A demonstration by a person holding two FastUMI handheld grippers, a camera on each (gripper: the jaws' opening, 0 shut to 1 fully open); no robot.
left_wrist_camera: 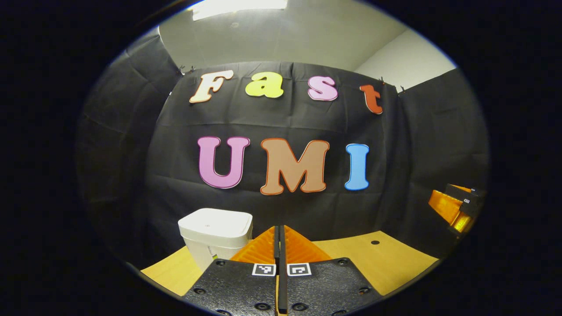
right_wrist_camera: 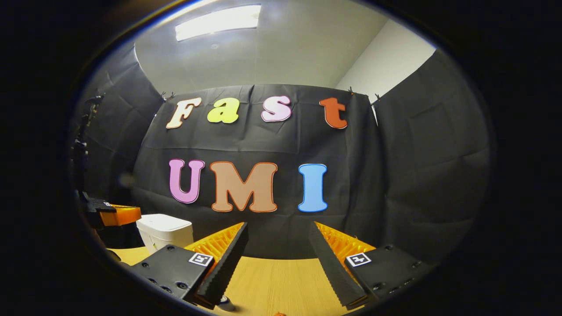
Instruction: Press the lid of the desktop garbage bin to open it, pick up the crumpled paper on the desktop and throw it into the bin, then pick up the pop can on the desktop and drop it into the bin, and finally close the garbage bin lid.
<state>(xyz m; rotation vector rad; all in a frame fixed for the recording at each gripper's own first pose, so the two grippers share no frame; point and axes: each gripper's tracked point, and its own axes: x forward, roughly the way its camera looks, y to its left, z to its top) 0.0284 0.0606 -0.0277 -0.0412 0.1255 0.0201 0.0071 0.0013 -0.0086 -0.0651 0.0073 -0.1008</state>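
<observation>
Pressed together with nothing between them, the left gripper (left_wrist_camera: 279, 239) has its jaws pointed just right of the bin (left_wrist_camera: 216, 235), which stands lid-down on the tabletop (left_wrist_camera: 386, 259) at ten o'clock from them, probably a blunt tip readied for pressing the lid. Rightward, the right gripper (right_wrist_camera: 277, 245) hangs wide open over bare wood, likely readied for the paper; the bin (right_wrist_camera: 164, 230) sits at nine o'clock.

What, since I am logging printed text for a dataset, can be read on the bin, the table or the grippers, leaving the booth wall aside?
No readable words or numbers.
left gripper: two square markers, coded patterns, not text.
right gripper: two such square markers, again patterns only.
bin: a small mark on its side wall, too small to read.
</observation>
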